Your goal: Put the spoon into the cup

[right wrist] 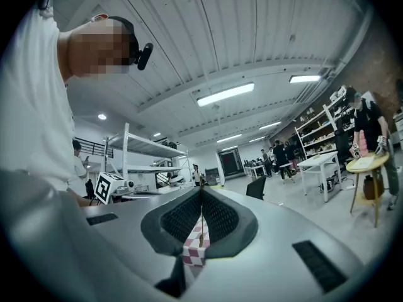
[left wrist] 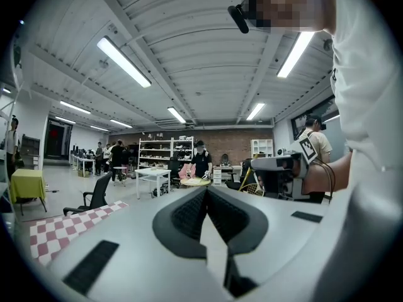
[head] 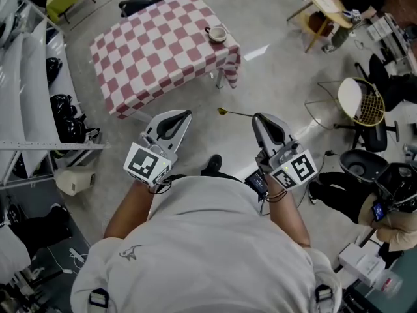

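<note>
A thin gold spoon (head: 234,113) sticks out sideways to the left from my right gripper (head: 257,117), which is shut on its handle. In the right gripper view the spoon (right wrist: 201,228) is a narrow line between the closed jaws of that gripper (right wrist: 201,191). A cup (head: 216,34) stands on a saucer near the right corner of a table with a red and white checked cloth (head: 156,51), well ahead of both grippers. My left gripper (head: 184,115) is held beside the right one, shut and empty; in its own view that gripper (left wrist: 206,191) shows its tips meeting.
Grey shelving (head: 29,96) runs along the left. A wire chair with a yellow seat (head: 361,102) and a black office chair (head: 365,162) stand at the right, a round wooden table (head: 326,2) at the back right. A person (head: 397,220) sits at the lower right.
</note>
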A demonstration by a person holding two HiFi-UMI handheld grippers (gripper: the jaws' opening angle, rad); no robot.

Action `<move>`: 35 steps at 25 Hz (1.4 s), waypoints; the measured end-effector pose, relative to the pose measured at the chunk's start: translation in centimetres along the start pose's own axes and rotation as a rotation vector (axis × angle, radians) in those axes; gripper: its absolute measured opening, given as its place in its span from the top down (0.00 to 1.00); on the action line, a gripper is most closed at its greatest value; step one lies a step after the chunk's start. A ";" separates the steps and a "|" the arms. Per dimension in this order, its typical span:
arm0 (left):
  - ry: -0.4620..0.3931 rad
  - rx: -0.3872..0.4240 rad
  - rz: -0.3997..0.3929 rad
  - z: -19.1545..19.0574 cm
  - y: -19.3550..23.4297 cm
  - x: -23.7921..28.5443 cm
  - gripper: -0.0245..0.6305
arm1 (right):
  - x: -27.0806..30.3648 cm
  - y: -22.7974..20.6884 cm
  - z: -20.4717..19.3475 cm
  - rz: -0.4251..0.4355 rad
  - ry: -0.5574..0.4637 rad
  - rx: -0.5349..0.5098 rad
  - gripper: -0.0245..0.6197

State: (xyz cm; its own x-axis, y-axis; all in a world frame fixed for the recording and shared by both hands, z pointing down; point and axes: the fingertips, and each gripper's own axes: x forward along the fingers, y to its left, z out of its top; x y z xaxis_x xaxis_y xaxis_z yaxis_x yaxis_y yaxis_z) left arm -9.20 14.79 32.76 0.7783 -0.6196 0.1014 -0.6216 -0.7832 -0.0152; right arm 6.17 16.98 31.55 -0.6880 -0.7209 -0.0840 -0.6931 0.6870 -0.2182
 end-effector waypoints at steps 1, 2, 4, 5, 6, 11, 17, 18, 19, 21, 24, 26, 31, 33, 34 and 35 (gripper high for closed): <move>-0.001 0.000 0.003 0.2 -0.1 0.6 0.94 | -0.1 -0.6 0.3 0.005 0.002 -0.002 0.91; -0.002 0.001 0.005 0.3 -0.1 1.2 0.94 | -0.2 -1.2 0.6 0.009 0.003 -0.003 0.91; -0.004 -0.002 0.010 0.4 -0.1 2.5 0.94 | -0.2 -2.6 1.2 0.012 0.001 -0.006 0.91; -0.004 -0.006 0.009 0.4 -0.1 3.2 0.94 | -0.1 -3.3 1.5 0.009 0.001 -0.005 0.91; -0.005 -0.009 0.005 0.4 -0.2 3.8 0.94 | -0.1 -3.8 1.6 0.005 0.000 -0.003 0.91; -0.015 -0.009 -0.018 0.7 0.0 6.5 0.94 | 0.1 -5.5 1.7 -0.005 0.000 0.003 0.91; -0.027 -0.015 -0.039 0.6 1.1 8.8 0.94 | 0.6 -7.7 1.7 -0.036 -0.008 0.011 0.91; -0.032 -0.015 -0.045 0.8 1.3 9.3 0.94 | 0.8 -8.0 1.8 -0.039 -0.004 0.004 0.91; -0.036 -0.014 -0.051 1.0 1.5 9.8 0.94 | 1.0 -8.3 1.9 -0.042 -0.001 -0.003 0.91; -0.042 -0.015 -0.064 1.3 1.9 10.7 0.94 | 1.4 -9.0 2.3 -0.051 -0.006 -0.009 0.91; -0.046 -0.012 -0.075 1.4 2.7 11.5 0.94 | 2.2 -9.7 2.7 -0.060 -0.014 -0.014 0.91; -0.048 -0.010 -0.078 1.5 3.5 12.0 0.94 | 2.8 -10.2 2.8 -0.065 -0.017 -0.014 0.91; -0.055 -0.015 -0.077 1.8 6.6 12.9 0.94 | 5.4 -11.6 3.5 -0.073 -0.028 -0.019 0.91; -0.057 -0.011 -0.075 1.9 8.3 13.3 0.94 | 7.0 -12.2 3.7 -0.073 -0.031 -0.024 0.91; -0.058 -0.009 -0.076 2.0 9.1 13.5 0.94 | 7.7 -12.5 3.8 -0.074 -0.033 -0.025 0.91; -0.059 -0.007 -0.079 2.2 9.8 13.7 0.94 | 8.5 -12.8 4.0 -0.075 -0.035 -0.026 0.91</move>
State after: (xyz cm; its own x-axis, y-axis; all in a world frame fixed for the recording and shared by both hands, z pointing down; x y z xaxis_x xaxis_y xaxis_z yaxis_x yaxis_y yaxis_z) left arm -4.46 -1.48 31.81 0.8286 -0.5582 0.0429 -0.5586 -0.8294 -0.0029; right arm 10.00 1.72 29.77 -0.6264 -0.7728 -0.1020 -0.7482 0.6328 -0.1997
